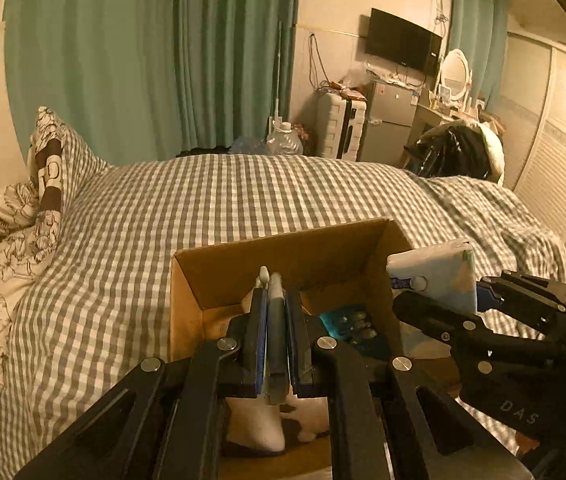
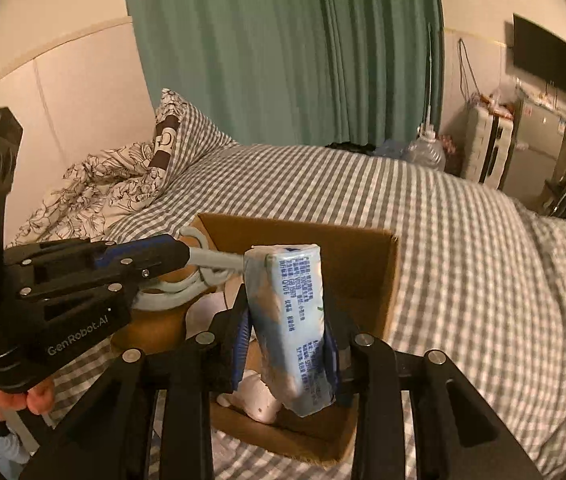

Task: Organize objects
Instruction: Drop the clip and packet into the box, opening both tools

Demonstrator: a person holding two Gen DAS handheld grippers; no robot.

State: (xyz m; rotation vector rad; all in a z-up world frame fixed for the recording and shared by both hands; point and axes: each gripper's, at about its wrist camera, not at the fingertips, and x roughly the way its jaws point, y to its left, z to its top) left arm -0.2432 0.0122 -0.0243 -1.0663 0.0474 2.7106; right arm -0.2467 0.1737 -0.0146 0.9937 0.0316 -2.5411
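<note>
An open cardboard box [image 1: 283, 254] sits on the checked bed; it also shows in the right wrist view [image 2: 363, 264]. My left gripper [image 1: 276, 312] is shut on grey-handled scissors [image 1: 275, 320] and holds them over the box; their handle loops [image 2: 187, 280] show in the right wrist view, under that gripper [image 2: 155, 256]. My right gripper [image 2: 289, 344] is shut on a pale blue tissue pack [image 2: 293, 320], held upright over the box's near side. The pack [image 1: 439, 276] and right gripper [image 1: 483, 312] show at the right of the left wrist view. White items [image 2: 255, 398] and a teal packet [image 1: 347, 324] lie in the box.
The grey checked bedspread [image 1: 203, 200] surrounds the box. A floral quilt and pillow [image 1: 7, 224] are heaped at the left. Green curtains [image 1: 155, 60], a suitcase [image 1: 341, 128], a small fridge [image 1: 389, 124] and a wall TV [image 1: 403, 42] stand beyond the bed.
</note>
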